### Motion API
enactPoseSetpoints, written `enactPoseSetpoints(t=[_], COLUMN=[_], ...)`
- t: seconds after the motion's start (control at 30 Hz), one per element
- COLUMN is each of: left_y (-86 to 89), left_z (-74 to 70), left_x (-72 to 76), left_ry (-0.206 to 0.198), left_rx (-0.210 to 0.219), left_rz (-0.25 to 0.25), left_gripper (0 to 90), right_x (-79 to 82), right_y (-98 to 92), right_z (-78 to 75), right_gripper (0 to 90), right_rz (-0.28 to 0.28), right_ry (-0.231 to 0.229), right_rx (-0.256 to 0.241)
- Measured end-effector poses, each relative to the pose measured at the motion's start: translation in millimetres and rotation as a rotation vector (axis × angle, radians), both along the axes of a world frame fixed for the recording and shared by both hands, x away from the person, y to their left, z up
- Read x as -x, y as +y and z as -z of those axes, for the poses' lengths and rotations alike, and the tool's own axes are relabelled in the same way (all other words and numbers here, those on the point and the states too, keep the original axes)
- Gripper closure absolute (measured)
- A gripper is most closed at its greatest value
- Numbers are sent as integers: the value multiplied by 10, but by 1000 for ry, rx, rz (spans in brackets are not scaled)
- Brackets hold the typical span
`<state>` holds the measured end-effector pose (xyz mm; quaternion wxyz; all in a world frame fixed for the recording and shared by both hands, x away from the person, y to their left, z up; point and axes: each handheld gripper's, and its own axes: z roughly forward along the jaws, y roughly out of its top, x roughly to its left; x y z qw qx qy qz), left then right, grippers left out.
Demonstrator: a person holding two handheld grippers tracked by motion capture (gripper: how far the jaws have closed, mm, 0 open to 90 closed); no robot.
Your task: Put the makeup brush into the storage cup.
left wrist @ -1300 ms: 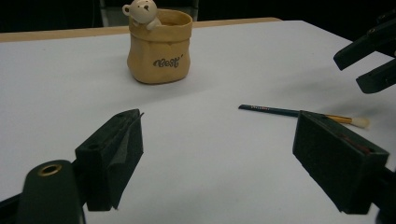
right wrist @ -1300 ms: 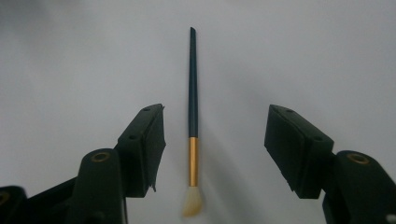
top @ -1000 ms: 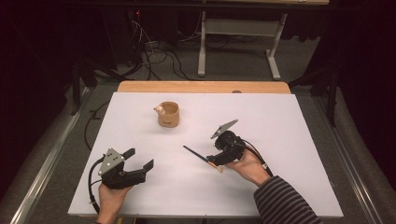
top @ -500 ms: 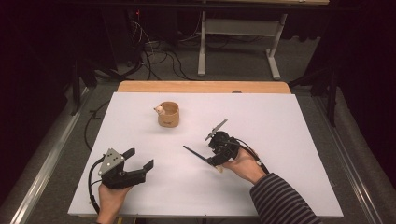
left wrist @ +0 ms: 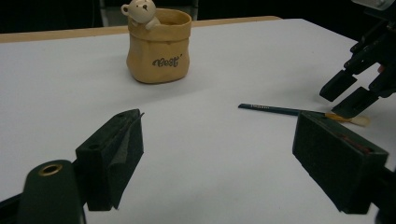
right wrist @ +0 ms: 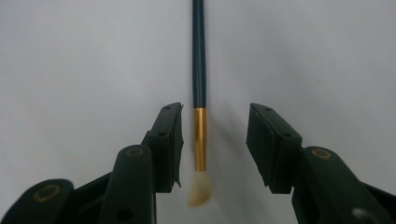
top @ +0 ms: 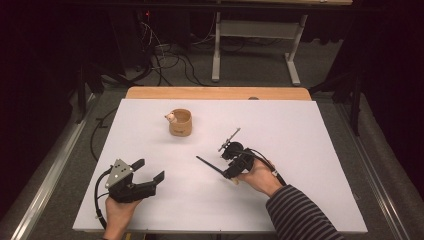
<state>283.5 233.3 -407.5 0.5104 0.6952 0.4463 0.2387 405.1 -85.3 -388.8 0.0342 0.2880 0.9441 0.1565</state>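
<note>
Paintbrush: flat on table, gold ferrule between the parted jaws of right gripper, not yet clamped. Bear pot: ahead of left gripper, which idles agape; lifting and, presumably, potting the brush remain.

The right tool has tipped down over the paintbrush (jaws apart).
</note>
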Motion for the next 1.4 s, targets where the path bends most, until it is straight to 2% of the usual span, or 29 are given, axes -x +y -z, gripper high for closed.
enactPoseSetpoints(t=[0.03,0.23,0.43,0.7,1.07,1.17,1.4], left_y=[1,0,0,-2,-3,-3,-5], left_z=[0,1,2,2,2,4,4], left_x=[0,-2,-2,-3,-2,-4,-5], left_ry=[0,1,2,3,3,5,4], left_rx=[1,2,3,2,1,-1,2], left_rz=[-1,1,1,2,3,3,8], left_gripper=[168,169,170,170,171,171,172], right_x=[-6,-6,0,29,48,42,55], right_y=[12,51,74,95,108,93,80], right_z=[24,78,76,80,77,70,30], right_gripper=[595,654,699,839,858,859,860], right_rz=[-9,-35,-34,-65,-95,-103,-114], right_ry=[5,15,16,1,-6,4,-6], right_rx=[18,42,60,97,107,100,86])
